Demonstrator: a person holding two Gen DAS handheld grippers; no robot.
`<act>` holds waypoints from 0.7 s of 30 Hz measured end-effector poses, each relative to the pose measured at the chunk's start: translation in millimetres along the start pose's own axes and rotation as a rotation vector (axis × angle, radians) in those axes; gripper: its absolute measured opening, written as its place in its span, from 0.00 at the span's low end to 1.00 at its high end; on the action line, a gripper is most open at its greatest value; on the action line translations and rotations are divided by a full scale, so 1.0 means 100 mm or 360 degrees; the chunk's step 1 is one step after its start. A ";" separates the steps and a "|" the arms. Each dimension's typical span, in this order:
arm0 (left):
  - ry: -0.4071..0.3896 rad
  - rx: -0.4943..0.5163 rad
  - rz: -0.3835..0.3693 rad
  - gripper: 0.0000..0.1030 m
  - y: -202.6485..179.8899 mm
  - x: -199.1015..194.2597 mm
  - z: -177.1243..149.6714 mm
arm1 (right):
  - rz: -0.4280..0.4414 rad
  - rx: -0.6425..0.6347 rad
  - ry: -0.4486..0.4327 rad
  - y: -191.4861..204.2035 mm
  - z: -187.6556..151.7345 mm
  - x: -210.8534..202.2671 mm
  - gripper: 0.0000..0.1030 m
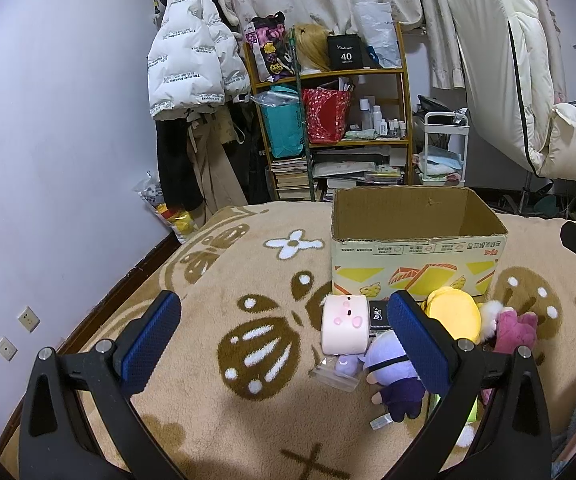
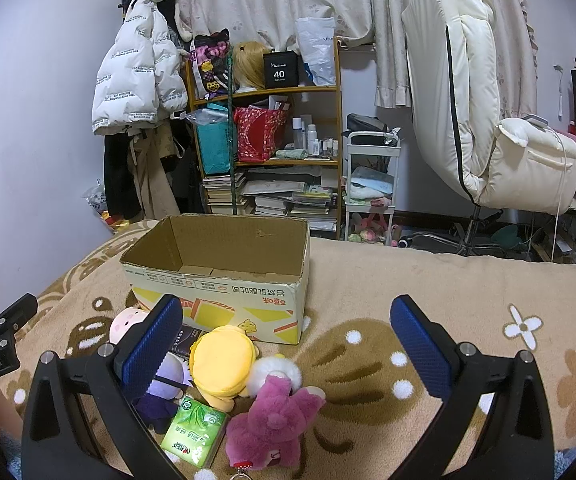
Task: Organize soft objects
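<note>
An open, empty cardboard box (image 1: 415, 256) (image 2: 224, 280) stands on the tan blanket. In front of it lie soft toys: a pink pig cube (image 1: 345, 328) (image 2: 126, 320), a yellow plush (image 1: 453, 314) (image 2: 222, 364), a purple plush (image 1: 391, 376) (image 2: 168, 376) and a magenta plush (image 1: 515, 330) (image 2: 272, 424). A green tissue pack (image 2: 196, 436) lies beside them. My left gripper (image 1: 284, 344) is open, hovering left of the toys. My right gripper (image 2: 288, 348) is open above the magenta plush. Neither holds anything.
The blanket (image 1: 248, 280) covers a bed against the left wall. Behind it stand a cluttered shelf (image 1: 327, 120), a hanging white jacket (image 1: 192, 52), a small white cart (image 2: 371, 184) and a cream chair (image 2: 487, 120). A clear plastic wrapper (image 1: 333, 376) lies by the toys.
</note>
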State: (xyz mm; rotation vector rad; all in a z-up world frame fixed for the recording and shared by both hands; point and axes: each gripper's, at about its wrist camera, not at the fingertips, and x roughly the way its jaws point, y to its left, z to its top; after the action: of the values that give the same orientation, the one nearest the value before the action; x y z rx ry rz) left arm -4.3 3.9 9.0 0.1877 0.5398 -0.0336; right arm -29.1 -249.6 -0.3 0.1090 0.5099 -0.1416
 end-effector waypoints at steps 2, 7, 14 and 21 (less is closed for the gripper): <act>0.0000 0.0000 0.0001 0.99 0.00 0.00 0.00 | 0.0001 0.0000 0.0000 0.00 0.00 0.00 1.00; 0.0000 -0.0002 0.0001 0.99 0.00 0.00 0.00 | 0.0004 -0.0001 0.0001 0.00 0.00 0.00 1.00; -0.0001 0.0001 0.0001 0.99 0.00 0.00 0.00 | 0.0001 0.0001 0.0008 0.01 0.00 0.00 1.00; 0.0000 0.0006 -0.0005 0.99 0.01 -0.01 0.00 | 0.0002 0.0002 0.0012 0.02 0.02 -0.02 1.00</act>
State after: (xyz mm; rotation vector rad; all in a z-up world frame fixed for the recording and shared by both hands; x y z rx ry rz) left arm -4.8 4.7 10.0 0.1907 0.5401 -0.0378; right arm -29.3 -248.1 2.7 0.1109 0.5172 -0.1404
